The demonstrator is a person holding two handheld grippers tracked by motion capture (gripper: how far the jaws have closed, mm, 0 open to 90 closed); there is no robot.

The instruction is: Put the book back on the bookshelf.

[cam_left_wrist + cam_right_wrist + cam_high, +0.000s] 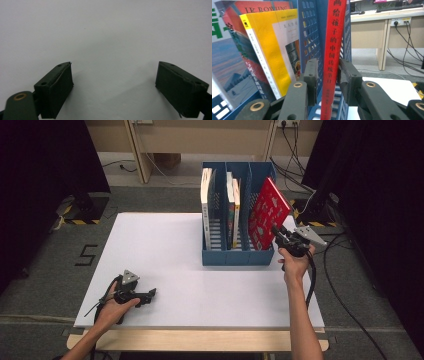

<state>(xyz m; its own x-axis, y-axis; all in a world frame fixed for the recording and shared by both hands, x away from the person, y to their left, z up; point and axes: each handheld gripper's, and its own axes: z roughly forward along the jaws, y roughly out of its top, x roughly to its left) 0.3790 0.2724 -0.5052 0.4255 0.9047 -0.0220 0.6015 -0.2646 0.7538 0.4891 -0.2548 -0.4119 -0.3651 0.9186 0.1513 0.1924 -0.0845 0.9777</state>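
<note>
At the near left of the white table, the left gripper lay low over the bare surface in the person's left hand. In the left gripper view its two black jaws stood wide apart, and nothing but the white tabletop lay between them.

Further right, toward the far edge of the table, stood one blue file rack with three compartments. The left compartment held one white book, upright. The middle compartment held two books, side by side and upright; in the right gripper view these were a yellow-covered book and, behind it, a book with an orange-red top.

At the right compartment was one red book, tilted, with its top leaning out to the right above the rack's wall and its lower part down inside the compartment. The right gripper, in the person's right hand, was clamped on the book's near edge. In the right gripper view the red spine ran upright between the two jaws, with both pads against it.

That made four books in all, one rack and two grippers.
</note>
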